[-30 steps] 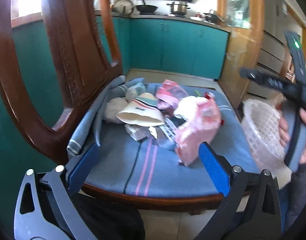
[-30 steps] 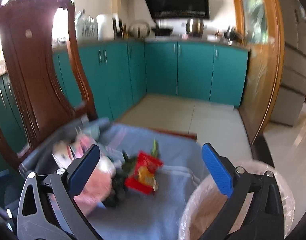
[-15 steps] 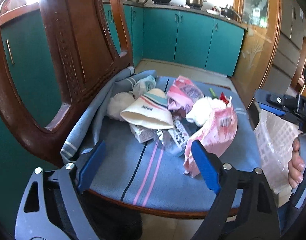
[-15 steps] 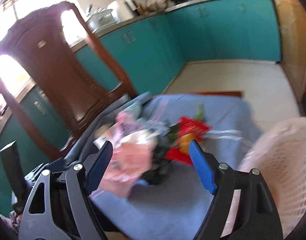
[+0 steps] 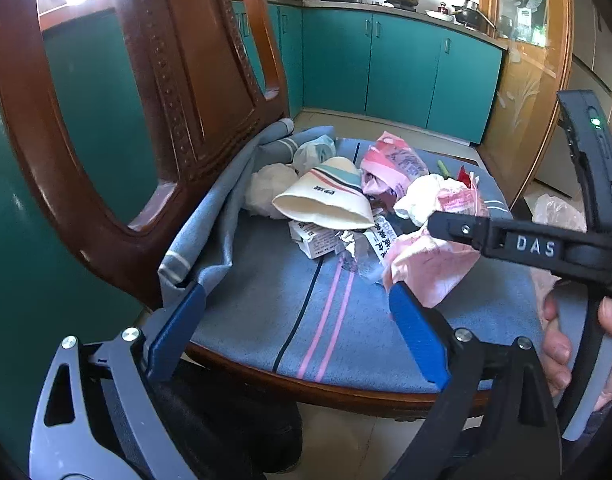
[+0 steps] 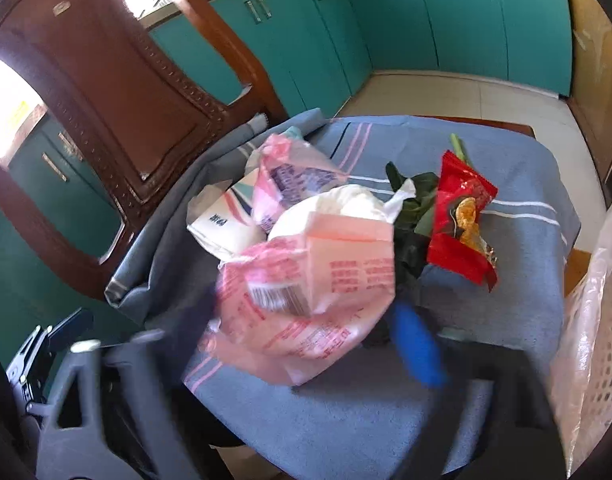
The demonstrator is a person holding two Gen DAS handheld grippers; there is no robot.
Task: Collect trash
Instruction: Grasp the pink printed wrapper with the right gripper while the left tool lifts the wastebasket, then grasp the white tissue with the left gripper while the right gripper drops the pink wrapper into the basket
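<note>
1. Left wrist view: the trash sits heaped toward the back and right of the chair seat [image 5: 326,320], on a blue striped cloth [image 5: 266,292]. The front of the seat, up to its wooden edge, is bare cloth with room to move. The chair back [image 5: 178,92] closes off the left side.
2. The left gripper [image 5: 298,320] hangs over the seat's front edge, its blue pads spread wide with nothing between them; its jaws have just been opening a little.
3. A squashed paper cup [image 5: 326,204] lies on its side in the middle of the heap, with dark print too small to read. A pink wrapper [image 5: 430,264] lies at the heap's right, partly hidden by the right gripper's black arm, which reads "DAS". A hand [image 5: 562,344] holding that tool is cut off at the right edge.
4. Right wrist view: the right gripper [image 6: 306,344] is blurred; its jaws have just been closing, with the pink wrapper [image 6: 318,292] between them, and I cannot tell whether the pads press on it.
5. A red snack packet [image 6: 462,220] lies near the seat's right edge, over dark green leaves [image 6: 414,216]. The white mesh basket [image 6: 594,320] stands just past that edge, cut off by the frame.
6. The wrapper's red print and barcode are smeared and unreadable.
</note>
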